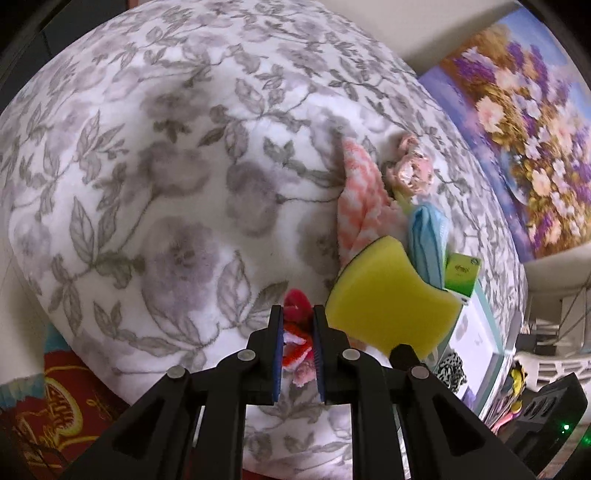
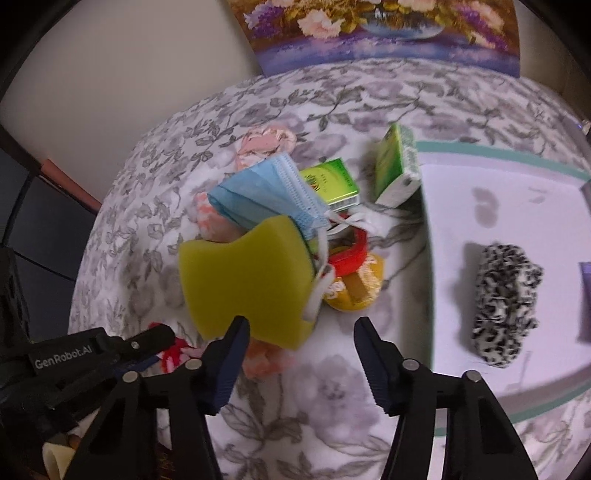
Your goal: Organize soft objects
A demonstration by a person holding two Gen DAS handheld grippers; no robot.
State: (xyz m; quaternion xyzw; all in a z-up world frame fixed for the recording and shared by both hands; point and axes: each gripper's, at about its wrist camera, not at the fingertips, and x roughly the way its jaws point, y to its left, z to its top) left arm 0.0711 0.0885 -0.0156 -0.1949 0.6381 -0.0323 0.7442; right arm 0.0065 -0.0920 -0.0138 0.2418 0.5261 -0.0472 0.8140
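Observation:
My left gripper (image 1: pixel 297 332) is shut on a small red, white and pink fluffy piece (image 1: pixel 295 314), held just above the floral blanket (image 1: pixel 166 184). Beside it to the right, a yellow sponge (image 1: pixel 388 299) lies on a pile with a pink checked cloth (image 1: pixel 360 195) and a blue face mask (image 1: pixel 428 240). My right gripper (image 2: pixel 301 328) is open, pointing down at the sponge (image 2: pixel 247 280). The sponge's lower corner lies between its fingers, near the left one and apart from the right. The left gripper (image 2: pixel 147 350) shows at lower left.
A white tray (image 2: pixel 480 192) on the right holds a black-and-white scrunchie (image 2: pixel 506 306). Two green packs (image 2: pixel 332 181) (image 2: pixel 397 166), a red item (image 2: pixel 351 254) and a yellow netted item (image 2: pixel 358 291) lie behind the sponge. A flower painting (image 2: pixel 369 26) leans at the back.

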